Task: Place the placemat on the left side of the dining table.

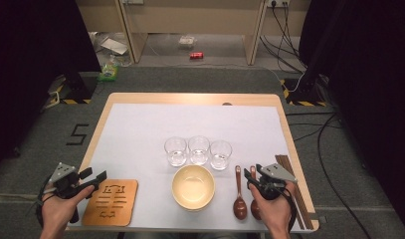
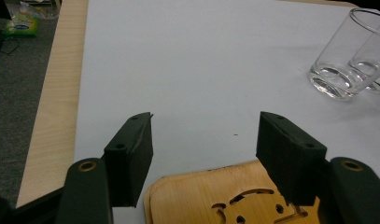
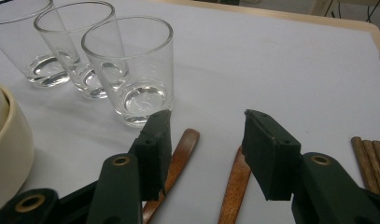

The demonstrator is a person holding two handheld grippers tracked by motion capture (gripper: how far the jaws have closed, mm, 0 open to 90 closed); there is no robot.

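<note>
Three clear empty glasses (image 1: 199,149) stand in a row mid-table, behind a cream bowl (image 1: 193,186). Right of the bowl lie two brown wooden spoons (image 1: 239,195), and dark chopsticks (image 1: 291,186) lie near the right edge. A carved wooden trivet (image 1: 110,201) sits at the front left. My left gripper (image 1: 95,179) hovers open over the trivet's far edge (image 2: 201,196), nothing between its jaws (image 2: 204,149). My right gripper (image 1: 250,175) is open above the two spoon handles (image 3: 180,156), just short of the nearest glass (image 3: 131,65); its jaws (image 3: 206,140) hold nothing.
A white mat (image 1: 140,129) covers the wooden table (image 1: 190,97). Beyond the table, the grey floor holds cables, a red can (image 1: 196,55) and a green packet (image 1: 108,72). The bowl's rim (image 3: 8,149) lies at the left of the right gripper view.
</note>
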